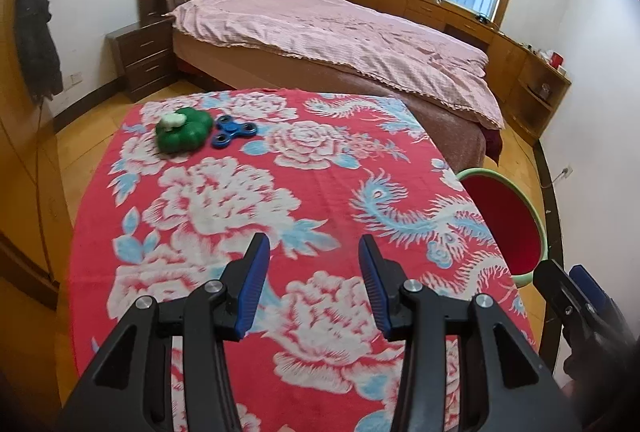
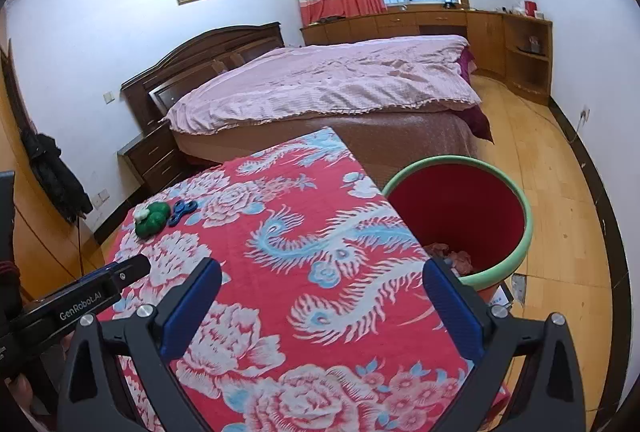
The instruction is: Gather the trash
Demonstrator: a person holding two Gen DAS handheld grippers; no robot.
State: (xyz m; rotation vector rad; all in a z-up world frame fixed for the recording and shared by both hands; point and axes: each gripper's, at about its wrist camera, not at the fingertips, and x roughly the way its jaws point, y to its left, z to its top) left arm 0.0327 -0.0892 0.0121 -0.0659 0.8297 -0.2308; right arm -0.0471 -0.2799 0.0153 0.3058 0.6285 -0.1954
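Ahead of my left tongs [image 1: 314, 252] the worktop [image 1: 320, 167] lies bare up to the green toy [image 1: 182, 129] and blue spinner [image 1: 234, 131], touching at the far left corner; the bin [image 2: 516, 199] flanks the worktop's right edge

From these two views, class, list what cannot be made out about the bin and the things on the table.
- Bin contents: right wrist view, the table edge and right gripper cover most of the crumpled bits; left wrist view shows only its red wall.
- Bin base: hidden in both views by the table.
- White object on the green toy: too small to identify in either view.
- Table legs: covered by the cloth.
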